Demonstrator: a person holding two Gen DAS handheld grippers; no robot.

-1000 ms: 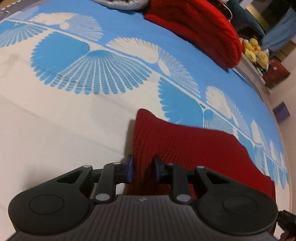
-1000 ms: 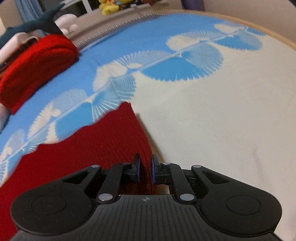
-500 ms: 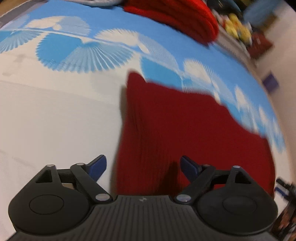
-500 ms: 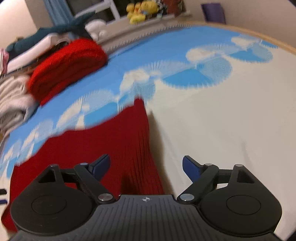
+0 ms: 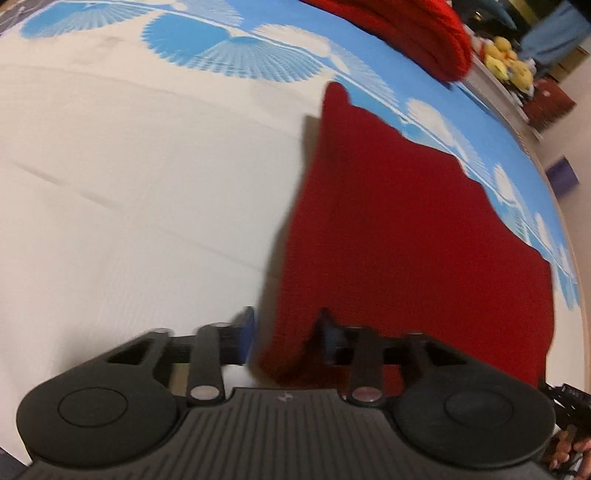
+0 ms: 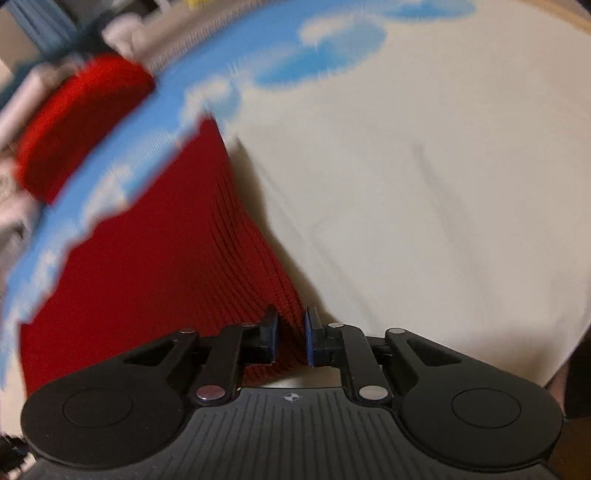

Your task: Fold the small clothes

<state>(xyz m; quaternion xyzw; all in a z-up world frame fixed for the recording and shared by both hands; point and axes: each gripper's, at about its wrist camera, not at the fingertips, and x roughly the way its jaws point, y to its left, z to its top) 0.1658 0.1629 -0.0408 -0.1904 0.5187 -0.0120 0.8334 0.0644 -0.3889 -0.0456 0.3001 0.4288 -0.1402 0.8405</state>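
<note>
Spread over the blue-and-cream sheet (image 5: 147, 192), the red knit (image 5: 413, 229) runs away from both tools. Each hand-held gripper, left (image 5: 286, 334) and right (image 6: 291, 338), pinches a near corner.

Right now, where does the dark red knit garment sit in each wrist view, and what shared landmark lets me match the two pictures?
Left wrist: dark red knit garment fills centre-right, its near corner between the left gripper fingers.
Right wrist: it fills lower left, its edge clamped in the right gripper.
Shared landmark: the bright red folded pile on the blue-patterned cloth's far side.
</note>
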